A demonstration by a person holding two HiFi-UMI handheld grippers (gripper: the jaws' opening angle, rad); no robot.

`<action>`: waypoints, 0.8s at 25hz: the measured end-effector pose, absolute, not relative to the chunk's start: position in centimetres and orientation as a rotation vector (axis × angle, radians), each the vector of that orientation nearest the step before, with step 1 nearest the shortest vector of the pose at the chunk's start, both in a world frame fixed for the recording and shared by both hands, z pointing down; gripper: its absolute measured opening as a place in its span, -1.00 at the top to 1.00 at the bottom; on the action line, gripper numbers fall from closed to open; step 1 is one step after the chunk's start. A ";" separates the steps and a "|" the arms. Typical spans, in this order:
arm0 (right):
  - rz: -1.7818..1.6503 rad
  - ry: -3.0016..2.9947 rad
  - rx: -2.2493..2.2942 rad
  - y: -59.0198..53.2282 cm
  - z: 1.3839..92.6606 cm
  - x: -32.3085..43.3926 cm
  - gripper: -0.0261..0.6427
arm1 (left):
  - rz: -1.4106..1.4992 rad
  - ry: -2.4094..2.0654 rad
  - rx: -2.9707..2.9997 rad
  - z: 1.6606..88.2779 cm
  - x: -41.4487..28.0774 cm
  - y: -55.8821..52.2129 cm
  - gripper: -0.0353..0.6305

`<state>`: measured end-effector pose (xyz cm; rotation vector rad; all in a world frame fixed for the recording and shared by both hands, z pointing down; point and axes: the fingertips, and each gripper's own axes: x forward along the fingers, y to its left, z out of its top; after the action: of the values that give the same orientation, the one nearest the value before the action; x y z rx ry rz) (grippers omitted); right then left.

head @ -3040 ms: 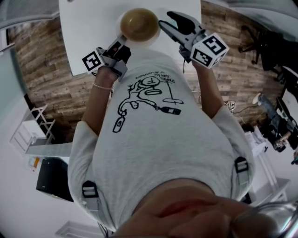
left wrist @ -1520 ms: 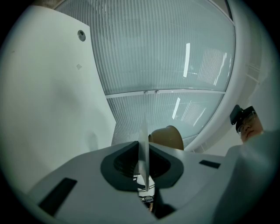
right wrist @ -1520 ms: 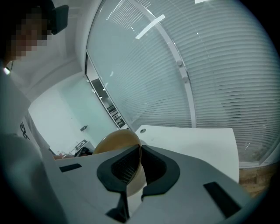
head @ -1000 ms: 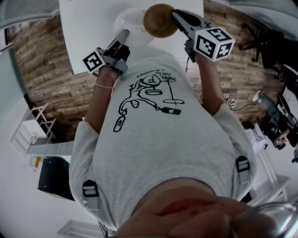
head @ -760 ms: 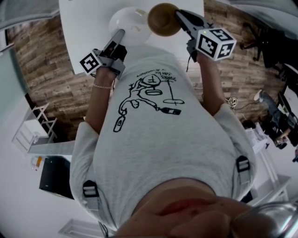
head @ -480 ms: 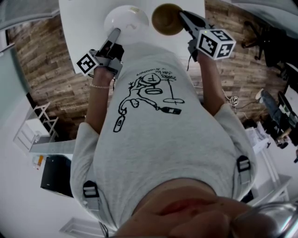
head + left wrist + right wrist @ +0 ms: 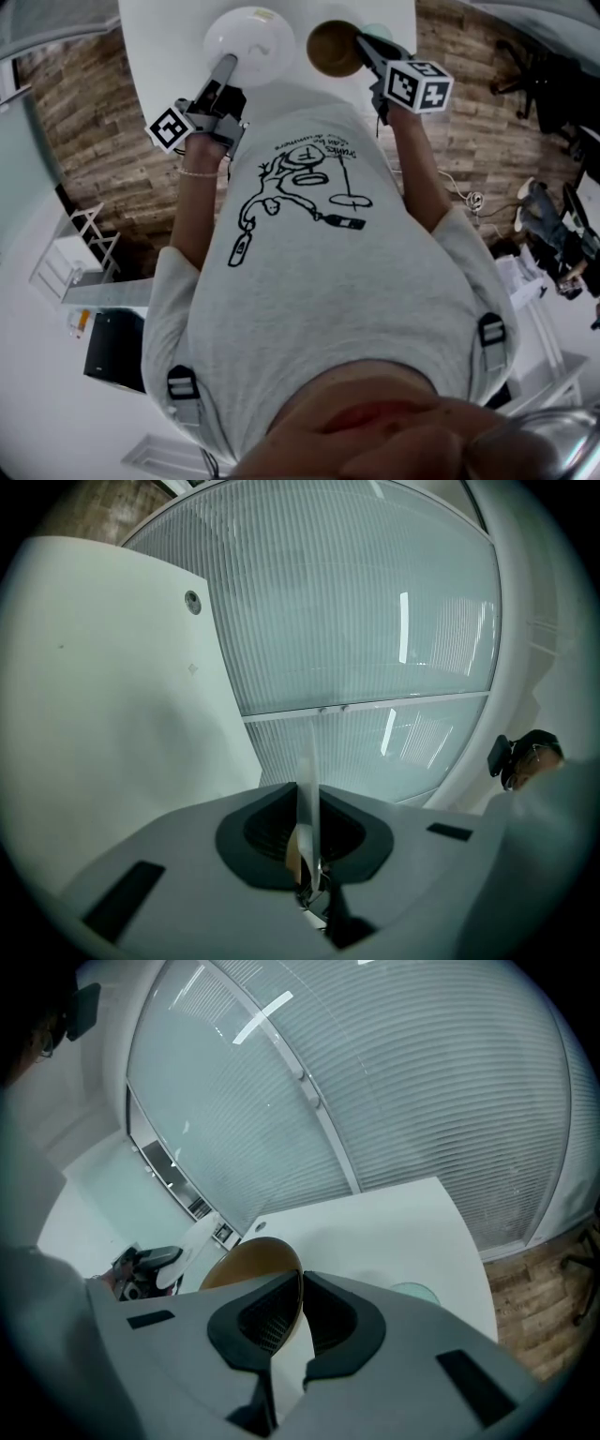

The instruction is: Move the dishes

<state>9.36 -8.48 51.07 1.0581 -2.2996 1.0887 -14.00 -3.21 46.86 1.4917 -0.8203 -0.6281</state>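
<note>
Bowl (image 7: 330, 49) lower, rim between right tongs (image 7: 301, 1286)

bowl (image 7: 333, 49) lifted rightward, plate (image 7: 251, 33) shifted left

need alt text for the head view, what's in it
Seen from above, a person in a grey printed t-shirt stands at a white table with a gripper in each hand. The left gripper is shut on the rim of a white plate, and the right gripper is shut on the rim of a brown bowl beside it.
</note>
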 end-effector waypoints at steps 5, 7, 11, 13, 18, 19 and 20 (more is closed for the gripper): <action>1.124 -2.247 1.060 -7.7 53.9 9.6 0.79 | -0.629 -0.818 1.492 46.9 -13.9 -3.1 0.83; 1.131 -2.230 1.064 -7.5 54.8 9.7 0.79 | -0.630 -0.815 1.490 46.9 -13.9 -3.2 0.83; 1.139 -2.205 1.074 -7.0 56.0 9.9 0.79 | -0.628 -0.815 1.489 46.8 -13.7 -3.0 0.83; 1.146 -2.191 1.080 -6.9 56.8 10.0 0.79 | -0.627 -0.815 1.487 46.9 -13.6 -3.0 0.83; 1.163 -2.159 1.100 -6.8 58.3 10.2 0.79 | -0.625 -0.813 1.485 46.8 -13.6 -3.1 0.83; 1.166 -2.154 1.105 -6.7 58.6 10.3 0.79 | -0.625 -0.813 1.485 46.8 -13.6 -3.1 0.83; 1.170 -2.149 1.110 -6.6 58.9 10.4 0.79 | -0.623 -0.815 1.484 46.8 -13.6 -3.0 0.83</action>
<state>10.37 -6.59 58.90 1.1097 -2.1488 1.1700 -13.59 -3.00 46.84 1.4839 -0.8145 -0.6235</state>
